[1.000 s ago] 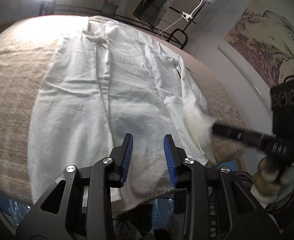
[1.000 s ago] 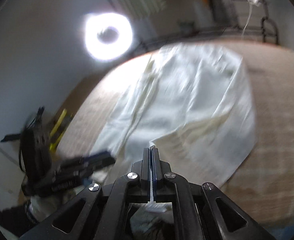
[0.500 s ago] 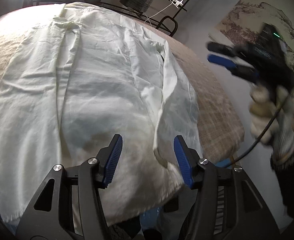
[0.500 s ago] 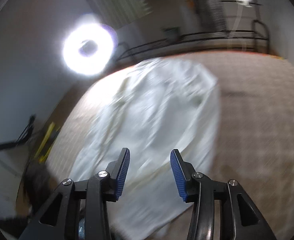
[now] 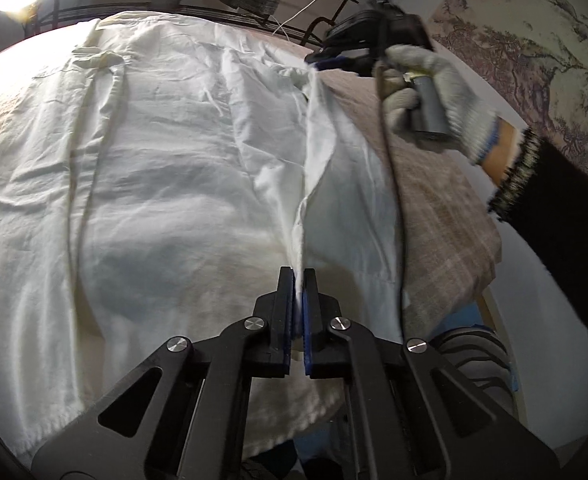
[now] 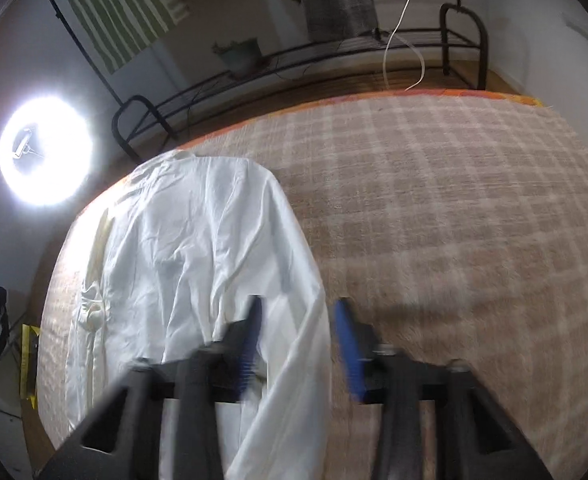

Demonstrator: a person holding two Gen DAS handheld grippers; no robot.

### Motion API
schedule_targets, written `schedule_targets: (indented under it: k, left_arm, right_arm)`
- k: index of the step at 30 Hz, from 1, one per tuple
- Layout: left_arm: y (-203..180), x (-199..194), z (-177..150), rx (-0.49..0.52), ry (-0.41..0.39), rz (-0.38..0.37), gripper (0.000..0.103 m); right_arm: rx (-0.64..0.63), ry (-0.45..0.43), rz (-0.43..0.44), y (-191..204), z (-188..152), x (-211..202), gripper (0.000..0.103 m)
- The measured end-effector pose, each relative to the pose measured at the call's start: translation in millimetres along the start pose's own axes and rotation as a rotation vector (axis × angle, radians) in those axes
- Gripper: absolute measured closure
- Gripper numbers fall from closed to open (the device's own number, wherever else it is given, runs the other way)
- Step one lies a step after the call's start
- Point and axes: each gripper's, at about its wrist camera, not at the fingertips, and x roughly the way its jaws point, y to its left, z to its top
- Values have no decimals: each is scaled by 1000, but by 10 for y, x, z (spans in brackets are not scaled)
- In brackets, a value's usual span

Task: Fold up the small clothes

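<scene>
A table [image 6: 454, 208] covered in beige checked cloth is lit by a ring light [image 6: 44, 152]. A white shirt [image 5: 166, 168] is spread lengthwise ahead, collar farthest. Its edge is pinched by the left gripper [image 5: 298, 280]; the right gripper [image 6: 298, 320], blurred, has jaws closing astride the sleeve.

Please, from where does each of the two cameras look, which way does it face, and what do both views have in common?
Left wrist: sits on the left gripper, faces forward and down over the white garment; its jaws are shut on a raised fold; the gloved right hand shows.
Right wrist: sits on the right gripper, faces down over the garment's edge, blurred jaws apart astride it.
Shared: the garment, the checked cover, the ring light.
</scene>
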Motion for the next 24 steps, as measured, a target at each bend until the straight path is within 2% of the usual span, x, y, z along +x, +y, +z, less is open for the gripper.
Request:
schedule_targets:
  k: [2,6,10,14,18,21,24]
  left_arm:
    - [-33,-13,-8,-9,-3,-14,102]
    - [-68,-78,-46,-22,-11,-32,103]
    - [-59,-218,-125,-44,-23,-39,103]
    - [20,-333,-227,-103,-25,-50,103]
    - [85,-360,-346,-145,-18,-49,103]
    - [140,-283,-416,-183,14,-53,103]
    - [165,-206,-463,-197,38,-51,103]
  right_arm:
    - [-16,20,-21,15,18,76,103]
    - [-35,0,-15,30,47,47,103]
    - [-45,-36,30,156,118,-114,103]
    - [-127,-73,64,556,234,-245,103]
    - [-247,-81,109,1131,293,-232,103]
    - [-351,-53,67,1488,222,5,103]
    - [-389,-15,16,1601,130,319,103]
